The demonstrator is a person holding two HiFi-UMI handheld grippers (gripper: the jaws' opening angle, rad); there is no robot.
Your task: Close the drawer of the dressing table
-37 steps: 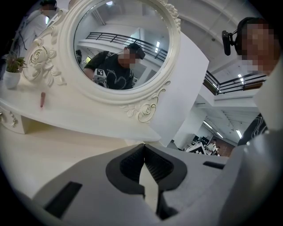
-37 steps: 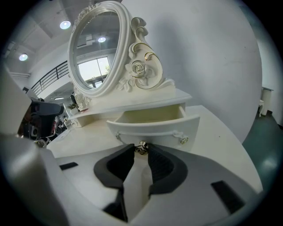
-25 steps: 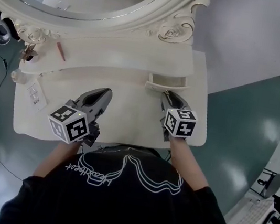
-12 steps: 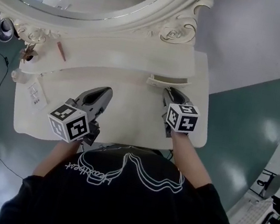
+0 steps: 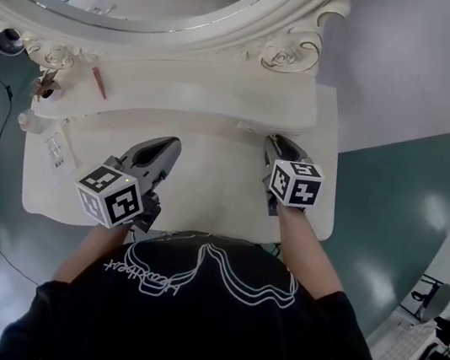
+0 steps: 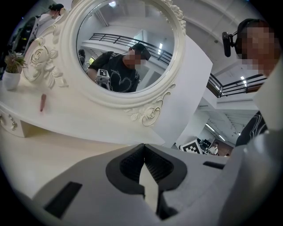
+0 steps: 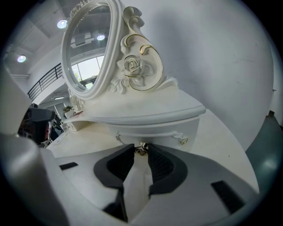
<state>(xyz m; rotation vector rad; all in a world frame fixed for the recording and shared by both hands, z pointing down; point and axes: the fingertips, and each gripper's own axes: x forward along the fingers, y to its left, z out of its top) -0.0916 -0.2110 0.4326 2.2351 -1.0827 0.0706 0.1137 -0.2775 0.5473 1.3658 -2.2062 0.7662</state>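
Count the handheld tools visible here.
2. The left tool is over the tabletop, left of centre; the right tool is at the drawer, closed on its knob. None seem hidden.

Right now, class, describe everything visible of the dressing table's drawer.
The drawer is cream-white, seemingly painted wood, with a curved front, raised trim and gold studs at its ends. It sits in, or very nearly in, under the upper shelf. Its small gold knob is pinched between the tips of the right claw.
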